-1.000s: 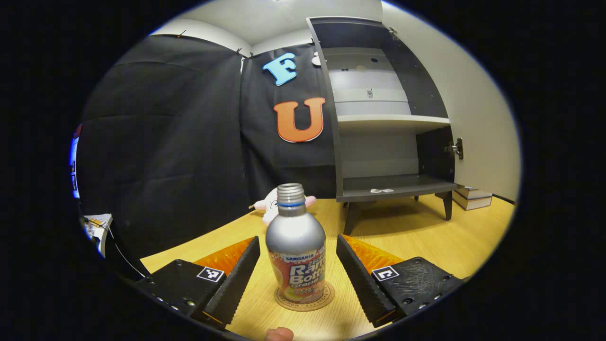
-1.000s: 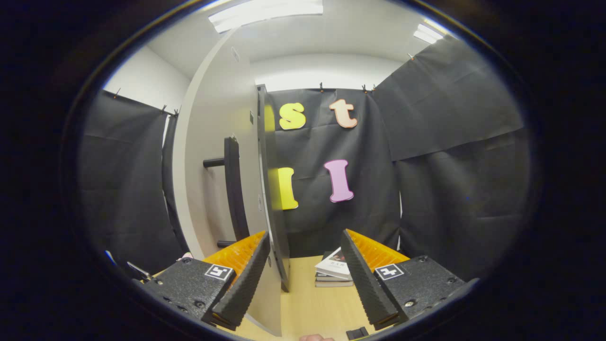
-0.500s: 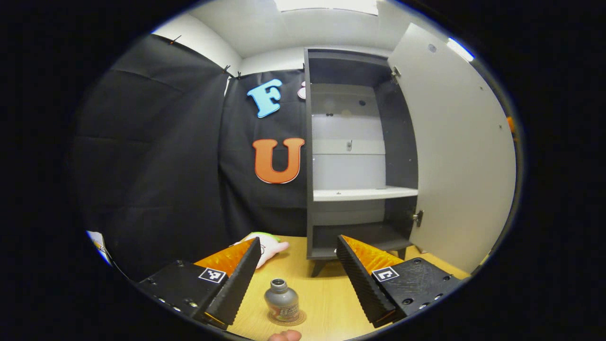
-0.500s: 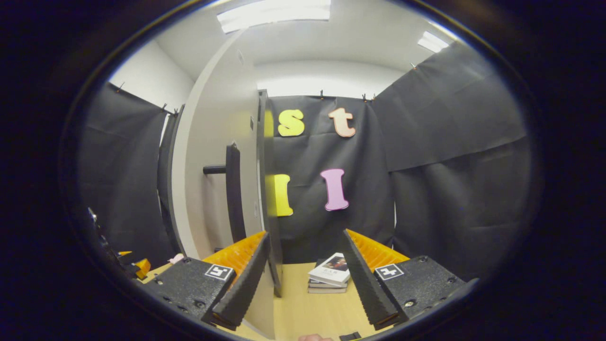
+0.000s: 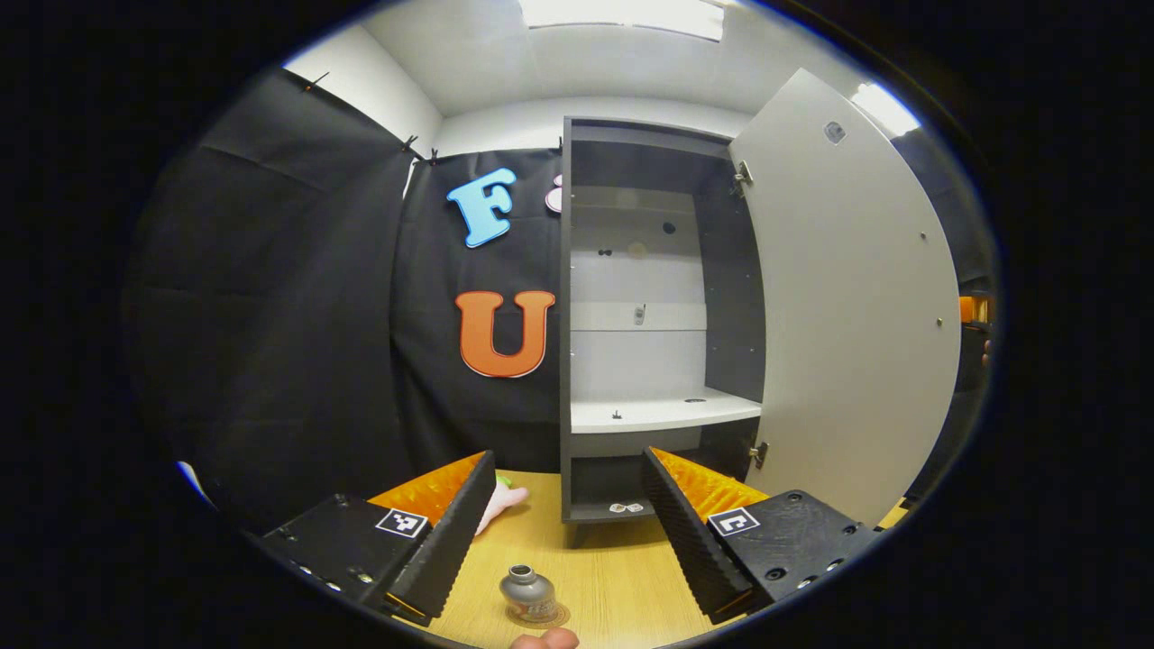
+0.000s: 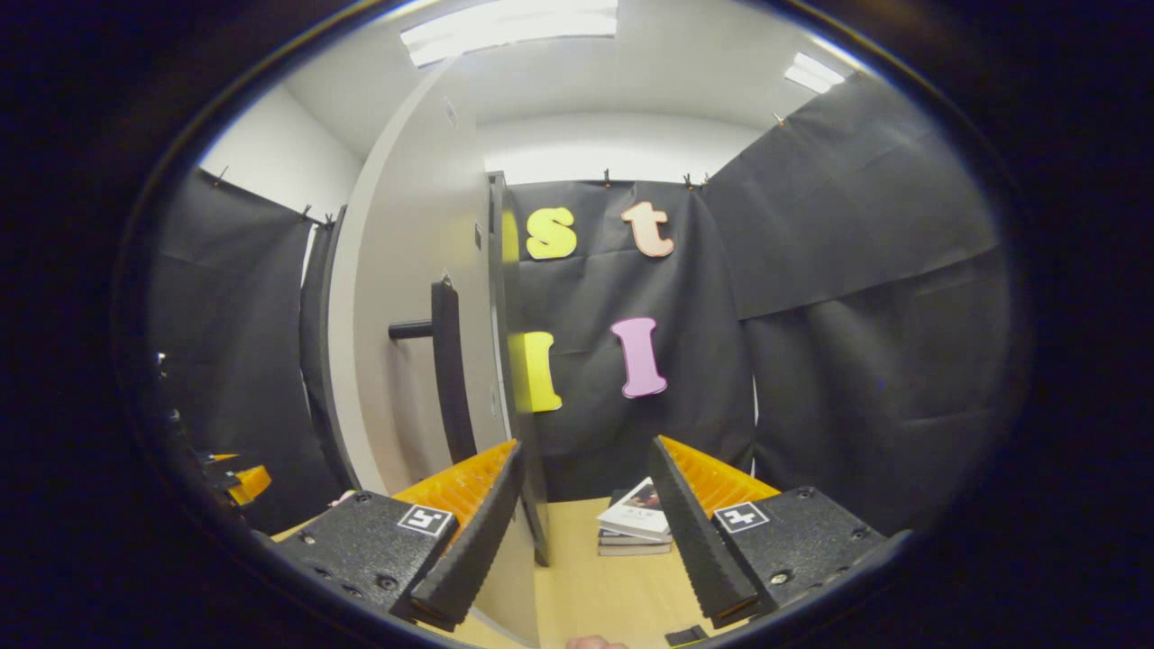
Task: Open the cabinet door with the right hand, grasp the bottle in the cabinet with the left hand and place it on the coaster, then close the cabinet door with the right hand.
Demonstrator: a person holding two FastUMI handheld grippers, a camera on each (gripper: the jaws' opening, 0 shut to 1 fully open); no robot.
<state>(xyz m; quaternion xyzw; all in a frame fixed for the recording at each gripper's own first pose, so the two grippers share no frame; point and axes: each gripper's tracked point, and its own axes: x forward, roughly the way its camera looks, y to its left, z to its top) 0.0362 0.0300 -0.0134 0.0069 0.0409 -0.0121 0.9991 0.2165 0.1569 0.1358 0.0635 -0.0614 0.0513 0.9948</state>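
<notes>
The bottle (image 5: 528, 595) stands upright on the round coaster (image 5: 552, 617), on the wooden table (image 5: 622, 577) in front of the cabinet (image 5: 631, 315), so the placing step looks finished. In the left gripper view the left gripper (image 5: 559, 532) hovers above the bottle with its two fingers spread wide and nothing between them. I judge it has no more work here, since the bottle is free and stable.

The cabinet door (image 5: 856, 306) is wide open, at the right side of the cabinet. The shelves inside are bare except for some very small things that I cannot identify. A soft pink toy (image 5: 494, 505) lies on the table at the left of the cabinet.

In the right gripper view the right gripper (image 6: 586, 532) is also spread and holds nothing. The front edge of the door (image 6: 500, 361) passes between its fingers, close to the left one; I cannot tell if it touches. This position makes sense for pushing the door shut. The dark bar handle (image 6: 446, 370) stands out from the pale face of the door. A small pile of books (image 6: 636, 523) rests on the table beyond the door.

The bottle is smooth grey metal with a threaded neck and a printed label. The door is a flat matte board, and the cabinet frame is dark grey.
</notes>
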